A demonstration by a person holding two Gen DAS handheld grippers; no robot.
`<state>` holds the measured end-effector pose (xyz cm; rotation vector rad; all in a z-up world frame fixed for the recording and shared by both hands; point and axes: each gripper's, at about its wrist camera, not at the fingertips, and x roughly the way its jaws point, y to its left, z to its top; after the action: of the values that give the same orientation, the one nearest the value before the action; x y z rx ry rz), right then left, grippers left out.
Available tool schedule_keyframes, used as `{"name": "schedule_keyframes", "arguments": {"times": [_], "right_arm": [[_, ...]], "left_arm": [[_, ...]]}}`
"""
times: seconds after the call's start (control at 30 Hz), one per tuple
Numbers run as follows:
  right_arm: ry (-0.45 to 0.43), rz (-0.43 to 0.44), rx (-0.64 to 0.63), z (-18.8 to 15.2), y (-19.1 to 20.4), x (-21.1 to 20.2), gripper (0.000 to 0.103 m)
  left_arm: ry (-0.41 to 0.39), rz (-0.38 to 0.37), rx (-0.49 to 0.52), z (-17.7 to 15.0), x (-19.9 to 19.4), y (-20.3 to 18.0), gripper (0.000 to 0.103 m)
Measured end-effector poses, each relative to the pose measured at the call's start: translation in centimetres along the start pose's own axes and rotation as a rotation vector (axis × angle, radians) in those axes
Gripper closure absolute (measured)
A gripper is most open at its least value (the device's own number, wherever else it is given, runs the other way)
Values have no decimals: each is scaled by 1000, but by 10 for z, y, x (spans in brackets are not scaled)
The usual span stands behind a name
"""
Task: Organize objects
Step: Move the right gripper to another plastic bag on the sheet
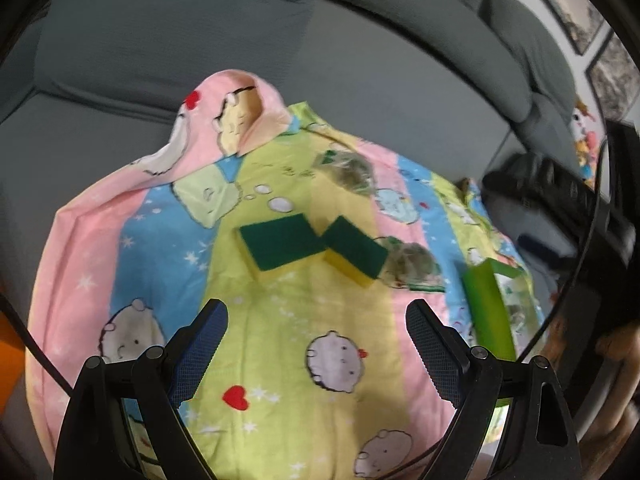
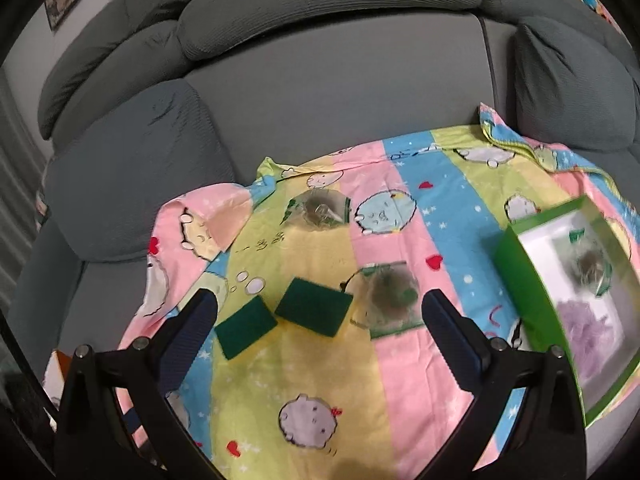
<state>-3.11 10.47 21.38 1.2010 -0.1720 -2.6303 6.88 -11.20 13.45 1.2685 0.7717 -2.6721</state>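
Two green-topped yellow sponges lie side by side on a cartoon-print cloth [image 2: 320, 364]: the left one [image 2: 245, 332] [image 1: 280, 246] and the right one [image 2: 314, 306] [image 1: 354, 252]. Two clear packets of steel scourers lie near them, one close [image 2: 390, 300] [image 1: 412, 266] and one farther back [image 2: 320, 210] [image 1: 348, 168]. A green box [image 2: 516, 276] [image 1: 486, 308] at the right holds another scourer packet and a purple item. My left gripper [image 1: 316, 324] is open and empty, just short of the sponges. My right gripper [image 2: 320, 312] is open and empty above the sponges.
The cloth is spread over a grey sofa seat [image 2: 320, 92], with back cushions [image 2: 320, 4] behind and armrest cushions on both sides. The other hand-held gripper's black body [image 1: 576, 208] shows at the right in the left wrist view. Framed pictures [image 1: 612, 76] hang on the wall.
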Motion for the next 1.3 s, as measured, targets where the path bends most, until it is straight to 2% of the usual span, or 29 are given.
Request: {"name": "schedule_keyframes", "arguments": {"times": [0.27, 0.43, 0.5, 0.53, 0.57, 0.63, 0.7, 0.77, 0.87, 0.97, 1.07, 1.1, 1.17, 1.2, 1.23, 1.27, 1.3], "right_arm": [[94, -40, -93, 59, 24, 68, 1], [184, -46, -168, 83, 38, 150, 1], [233, -35, -154, 88, 38, 179, 1], [273, 0, -138, 90, 38, 196, 1], [322, 30, -98, 92, 35, 214, 1], [363, 38, -57, 92, 32, 236, 1], [364, -11, -81, 94, 32, 255, 1], [339, -85, -109, 98, 29, 271, 1], [358, -61, -103, 101, 24, 291, 1], [396, -18, -102, 97, 21, 307, 1], [412, -39, -133, 90, 24, 321, 3], [400, -61, -135, 89, 23, 324, 5], [380, -102, -116, 85, 19, 326, 18], [370, -106, -109, 84, 18, 326, 21], [361, -117, -114, 83, 18, 324, 30], [353, -126, -126, 83, 19, 322, 35], [351, -121, -137, 83, 20, 318, 37]], "left_arm": [[68, 86, -52, 5, 24, 13, 12], [59, 102, -64, 7, 24, 13, 12], [60, 95, -67, 7, 25, 13, 12], [62, 97, -70, 8, 27, 13, 12], [63, 102, -70, 9, 28, 13, 12], [68, 130, -67, 10, 32, 12, 12], [63, 153, -65, 10, 32, 11, 12], [52, 134, -66, 10, 31, 9, 12], [57, 89, -72, 11, 31, 5, 12], [65, 89, -60, 11, 35, 0, 12], [71, 85, -40, 10, 36, -5, 12], [77, 87, -33, 9, 38, -6, 12], [80, 90, -27, 8, 38, -8, 12], [79, 89, -24, 8, 38, -8, 12], [76, 85, -24, 8, 38, -8, 12], [74, 80, -27, 9, 38, -8, 12], [74, 78, -33, 9, 37, -7, 12]]}}
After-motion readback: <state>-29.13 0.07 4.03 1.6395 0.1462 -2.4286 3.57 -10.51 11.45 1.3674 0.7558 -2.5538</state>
